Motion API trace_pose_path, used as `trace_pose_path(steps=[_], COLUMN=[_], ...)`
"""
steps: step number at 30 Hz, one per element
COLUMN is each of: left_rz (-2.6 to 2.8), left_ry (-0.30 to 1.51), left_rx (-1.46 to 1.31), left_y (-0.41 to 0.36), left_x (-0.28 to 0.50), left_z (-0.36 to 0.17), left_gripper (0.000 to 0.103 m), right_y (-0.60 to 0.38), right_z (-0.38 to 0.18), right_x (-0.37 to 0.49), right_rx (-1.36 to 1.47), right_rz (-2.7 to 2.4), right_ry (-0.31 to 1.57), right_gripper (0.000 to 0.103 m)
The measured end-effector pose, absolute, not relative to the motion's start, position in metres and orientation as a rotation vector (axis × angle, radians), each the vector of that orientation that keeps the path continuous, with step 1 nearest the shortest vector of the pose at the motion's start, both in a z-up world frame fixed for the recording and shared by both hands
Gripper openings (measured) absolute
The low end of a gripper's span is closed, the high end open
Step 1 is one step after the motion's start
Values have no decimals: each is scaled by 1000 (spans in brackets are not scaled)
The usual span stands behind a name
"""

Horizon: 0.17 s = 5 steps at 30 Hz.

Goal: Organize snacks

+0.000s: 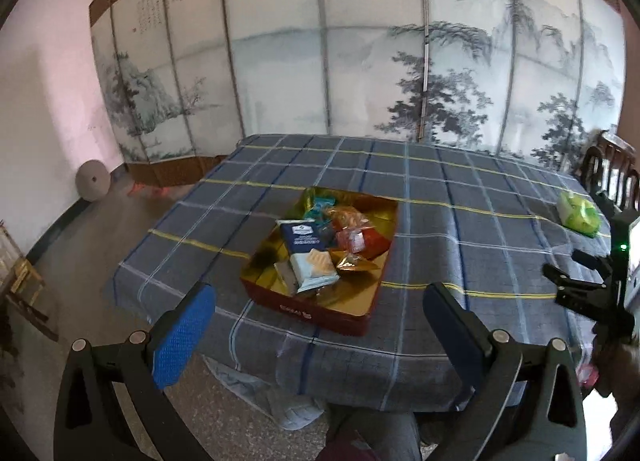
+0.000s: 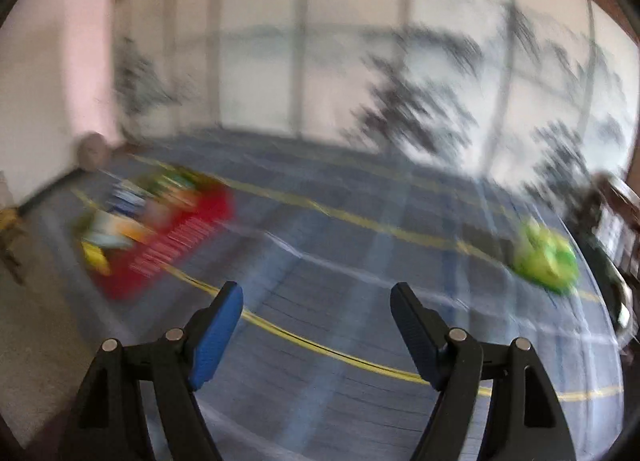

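Observation:
A red tin with a gold inside (image 1: 268,257) sits on the blue plaid table and holds several snack packets, among them a blue-and-white biscuit pack (image 1: 306,249) and an orange pack (image 1: 360,239). A green packet (image 1: 580,213) lies alone at the table's right side. My left gripper (image 1: 316,309) is open and empty, held off the near table edge in front of the tin. My right gripper (image 2: 316,313) is open and empty above the table; its view is blurred, with the tin (image 2: 180,237) far left and the green packet (image 2: 546,257) to the right.
The plaid tablecloth (image 1: 440,189) covers the table. A painted folding screen (image 1: 360,53) stands behind it. A dark wooden chair (image 1: 612,169) is at the right. A round stone disc (image 1: 93,180) leans on the left wall. The right gripper's body (image 1: 592,293) shows at the right edge.

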<state>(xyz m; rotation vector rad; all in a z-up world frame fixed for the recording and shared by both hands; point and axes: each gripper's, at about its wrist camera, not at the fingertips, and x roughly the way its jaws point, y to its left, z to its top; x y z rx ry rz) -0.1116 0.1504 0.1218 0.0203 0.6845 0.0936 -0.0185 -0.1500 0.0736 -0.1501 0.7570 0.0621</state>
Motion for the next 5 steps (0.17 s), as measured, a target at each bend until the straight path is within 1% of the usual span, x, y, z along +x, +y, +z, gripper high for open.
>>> trace_pose_path(steps=[5], left_rz=[118], left_ry=[733], left_rx=[30], left_y=[149], left_x=[-99], left_z=[113], left_gripper=[103], right_y=[-234], right_z=[27], right_x=[29], right_rx=[-38], right_rz=[-59], right_ry=[951], right_gripper=[78])
